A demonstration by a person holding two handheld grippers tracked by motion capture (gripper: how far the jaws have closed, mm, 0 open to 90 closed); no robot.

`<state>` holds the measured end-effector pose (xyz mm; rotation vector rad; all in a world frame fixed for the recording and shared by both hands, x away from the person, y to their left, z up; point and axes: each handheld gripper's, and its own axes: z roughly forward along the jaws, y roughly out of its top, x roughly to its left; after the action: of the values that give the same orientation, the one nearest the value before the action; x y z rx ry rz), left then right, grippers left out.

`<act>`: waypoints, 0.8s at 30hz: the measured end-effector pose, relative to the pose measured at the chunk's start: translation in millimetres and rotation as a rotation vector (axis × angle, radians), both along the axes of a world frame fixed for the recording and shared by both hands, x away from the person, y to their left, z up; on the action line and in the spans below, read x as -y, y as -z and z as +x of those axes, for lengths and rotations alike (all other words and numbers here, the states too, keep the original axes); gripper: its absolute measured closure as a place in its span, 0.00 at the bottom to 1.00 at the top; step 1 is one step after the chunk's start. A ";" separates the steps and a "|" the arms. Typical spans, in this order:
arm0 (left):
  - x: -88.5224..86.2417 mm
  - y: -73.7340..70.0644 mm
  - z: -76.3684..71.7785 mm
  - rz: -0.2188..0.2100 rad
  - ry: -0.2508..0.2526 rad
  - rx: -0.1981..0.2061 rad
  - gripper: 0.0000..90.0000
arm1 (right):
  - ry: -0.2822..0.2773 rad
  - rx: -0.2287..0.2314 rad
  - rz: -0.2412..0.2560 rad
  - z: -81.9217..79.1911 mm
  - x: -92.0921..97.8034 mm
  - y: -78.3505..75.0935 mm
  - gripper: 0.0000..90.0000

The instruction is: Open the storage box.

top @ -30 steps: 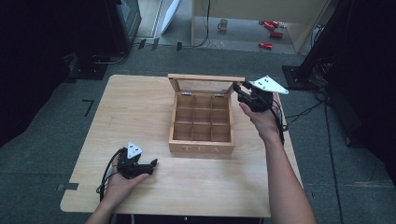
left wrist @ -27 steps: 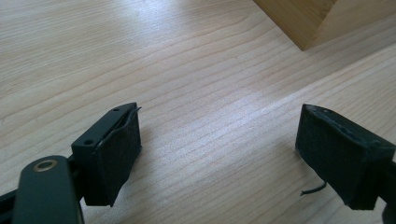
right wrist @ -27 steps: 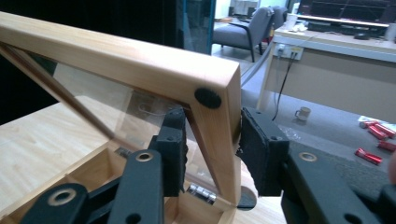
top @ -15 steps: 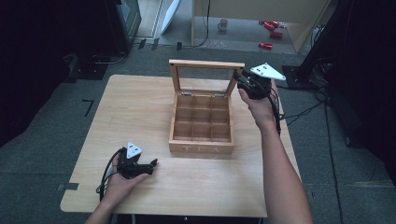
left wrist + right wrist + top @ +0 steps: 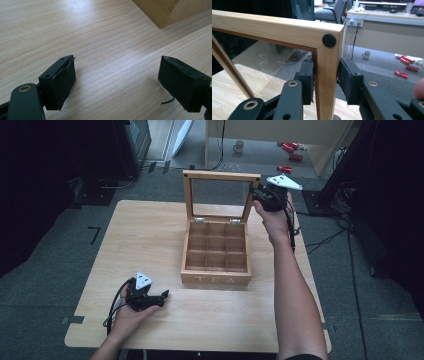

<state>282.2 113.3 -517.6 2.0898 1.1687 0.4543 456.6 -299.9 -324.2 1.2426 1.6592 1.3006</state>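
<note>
Two black handheld grippers: left gripper (image 5: pixel 162 296) and right gripper (image 5: pixel 255 195), each topped with a pale three-cornered plate, trailing black cable. Matte black jaws, fuzzy black pads (image 5: pixel 62 82), brass-ringed rivets. Bare forearms, no sleeves.

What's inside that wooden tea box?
The open wooden tea box shows nine bare compartments, nothing in them. Its near wall hides a strip of the front row's floor. The right tongs grip its glass-paned lid.

Pale wooden tea box (image 5: pixel 216 251), black claw (image 5: pixel 325 82) pads, light woodgrain table (image 5: pixel 145 235)
</note>
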 end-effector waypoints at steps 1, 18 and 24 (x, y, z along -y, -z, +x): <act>0.1 0.0 0.0 0.002 0.001 0.001 0.16 | 0.003 -0.005 0.003 3.0 -0.1 -0.6 0.74; -2.0 0.1 -0.3 -0.035 0.014 -0.006 0.16 | 0.101 -0.077 0.052 50.8 -6.4 -2.8 0.75; -2.2 0.1 -0.3 -0.036 0.016 -0.007 0.16 | 0.140 -0.088 0.062 62.4 -9.9 -0.4 0.75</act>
<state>281.9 115.4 -517.6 2.0697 1.1551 0.4159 519.0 -290.0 -323.8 1.4446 1.5721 1.2356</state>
